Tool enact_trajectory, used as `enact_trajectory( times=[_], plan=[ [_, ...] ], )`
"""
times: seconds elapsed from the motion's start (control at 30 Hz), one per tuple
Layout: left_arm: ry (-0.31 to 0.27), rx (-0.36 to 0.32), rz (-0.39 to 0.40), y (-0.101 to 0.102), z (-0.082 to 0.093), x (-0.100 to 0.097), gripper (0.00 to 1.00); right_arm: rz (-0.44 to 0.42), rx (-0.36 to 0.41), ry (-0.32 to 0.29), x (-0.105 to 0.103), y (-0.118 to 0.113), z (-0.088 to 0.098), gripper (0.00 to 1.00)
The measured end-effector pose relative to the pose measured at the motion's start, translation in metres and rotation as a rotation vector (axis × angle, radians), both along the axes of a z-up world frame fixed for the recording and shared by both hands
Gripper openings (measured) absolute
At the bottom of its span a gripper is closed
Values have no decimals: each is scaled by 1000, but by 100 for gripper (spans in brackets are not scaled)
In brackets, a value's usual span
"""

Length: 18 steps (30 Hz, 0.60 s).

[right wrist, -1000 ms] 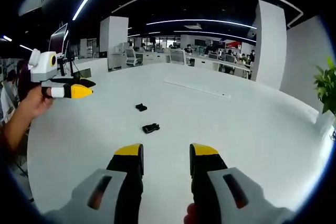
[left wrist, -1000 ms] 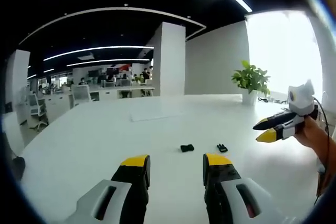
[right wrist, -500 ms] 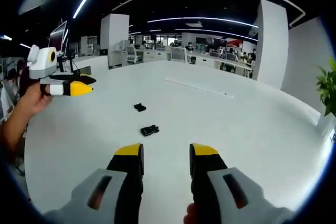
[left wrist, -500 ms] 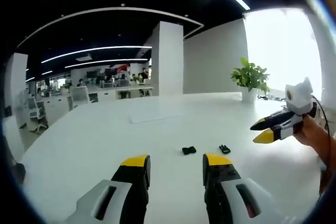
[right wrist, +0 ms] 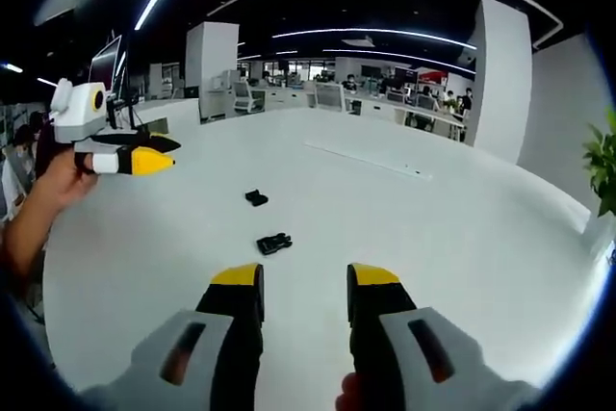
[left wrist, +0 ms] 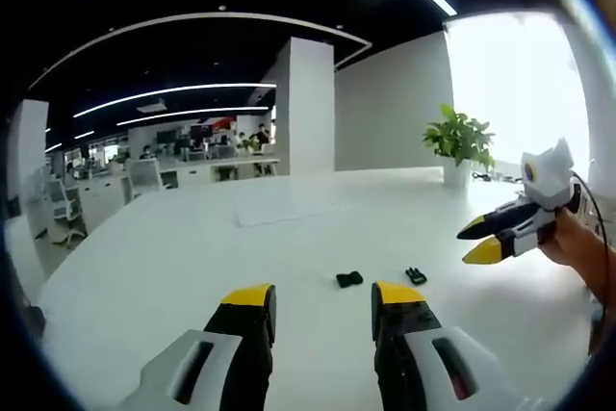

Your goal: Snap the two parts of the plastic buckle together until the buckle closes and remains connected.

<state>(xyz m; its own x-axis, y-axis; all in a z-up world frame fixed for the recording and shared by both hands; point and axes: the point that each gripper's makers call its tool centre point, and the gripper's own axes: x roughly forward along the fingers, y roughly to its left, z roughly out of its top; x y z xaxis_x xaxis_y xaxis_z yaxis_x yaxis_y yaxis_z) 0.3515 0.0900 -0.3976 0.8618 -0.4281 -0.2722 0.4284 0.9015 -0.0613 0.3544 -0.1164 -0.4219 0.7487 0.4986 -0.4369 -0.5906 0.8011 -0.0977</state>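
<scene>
**Both claws empty above the table, buckle halves still apart**

Left gripper rises from six o'clock of the left gripper view with its yellow-tipped jaws spread wide and nothing between them. Just beyond the tips, at about six o'clock from the view's centre, the blockier buckle half lies on the white table, and the pronged buckle half lies near it toward four o'clock, the two clearly apart. At three o'clock the right gripper hangs in the air, held by a hand, jaws parted and empty.

In the right gripper view that same right gripper shows its own jaws wide and bare at six o'clock. Ahead of them the pronged buckle half sits closest, with the blockier buckle half farther out toward eleven o'clock. The left gripper floats at nine o'clock, carried by a hand; its jaws there look only narrowly parted, though the angle makes this hard to judge.

Each claw seems to be poised over the half nearest it, which fits a plan of taking one piece per side. No part of the job is done: neither half is gripped, and the buckle is unjoined. A potted plant stands at the table's far edge, well clear of the work. Small flat pieces on a smooth top may skid when pinched, so a square approach looks wise.
</scene>
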Motion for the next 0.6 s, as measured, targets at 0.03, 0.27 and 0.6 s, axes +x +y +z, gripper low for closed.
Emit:
enact_trajectory(
  times=[0.03,0.27,0.6],
  plan=[
    [0,0,0,0,0,0,40,1,0,2,0,1,0,35],
    [9,-2,-2,-2,-5,2,40,11,-7,21,4,6,-5,35],
    [12,-8,2,0,-6,3,40,16,38,65,10,14,-11,34]
  ],
)
